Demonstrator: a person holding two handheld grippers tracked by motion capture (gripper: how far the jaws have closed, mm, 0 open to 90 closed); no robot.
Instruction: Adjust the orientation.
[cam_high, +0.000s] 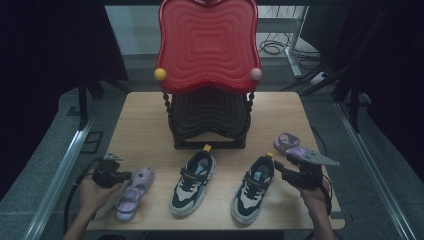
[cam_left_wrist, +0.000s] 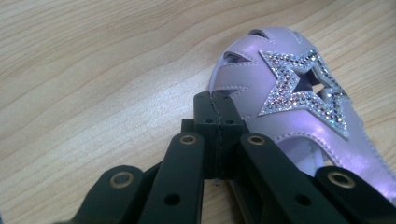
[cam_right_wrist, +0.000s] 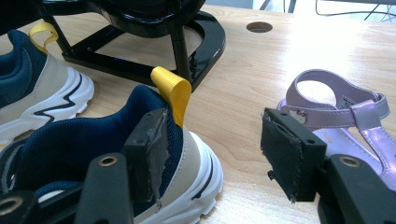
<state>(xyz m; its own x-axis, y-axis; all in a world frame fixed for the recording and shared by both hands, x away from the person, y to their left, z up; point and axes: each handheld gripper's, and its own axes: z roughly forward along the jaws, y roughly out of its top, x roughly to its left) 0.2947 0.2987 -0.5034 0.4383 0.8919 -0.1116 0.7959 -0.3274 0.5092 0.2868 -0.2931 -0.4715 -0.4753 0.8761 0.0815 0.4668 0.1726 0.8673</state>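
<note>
Two lilac sandals and two navy-and-cream sneakers lie on the wooden table (cam_high: 145, 125). My left gripper (cam_high: 127, 175) is shut with nothing in it, its tips beside the toe of the left sandal (cam_high: 134, 192). In the left gripper view the closed jaws (cam_left_wrist: 218, 108) rest next to the sandal (cam_left_wrist: 285, 116) with its glitter star. My right gripper (cam_high: 278, 168) is open at the heel of the right sneaker (cam_high: 252, 189). In the right gripper view (cam_right_wrist: 217, 149) the heel (cam_right_wrist: 196, 154) with its yellow pull tab (cam_right_wrist: 170, 91) sits by the left pad, not pinched.
A black shoe rack (cam_high: 209, 120) with a red wavy top shelf (cam_high: 207, 45) stands at the table's back middle. The second sneaker (cam_high: 192, 182) lies in the front centre. The other sandal (cam_high: 288, 143) (cam_right_wrist: 336, 116) lies just beyond my right gripper.
</note>
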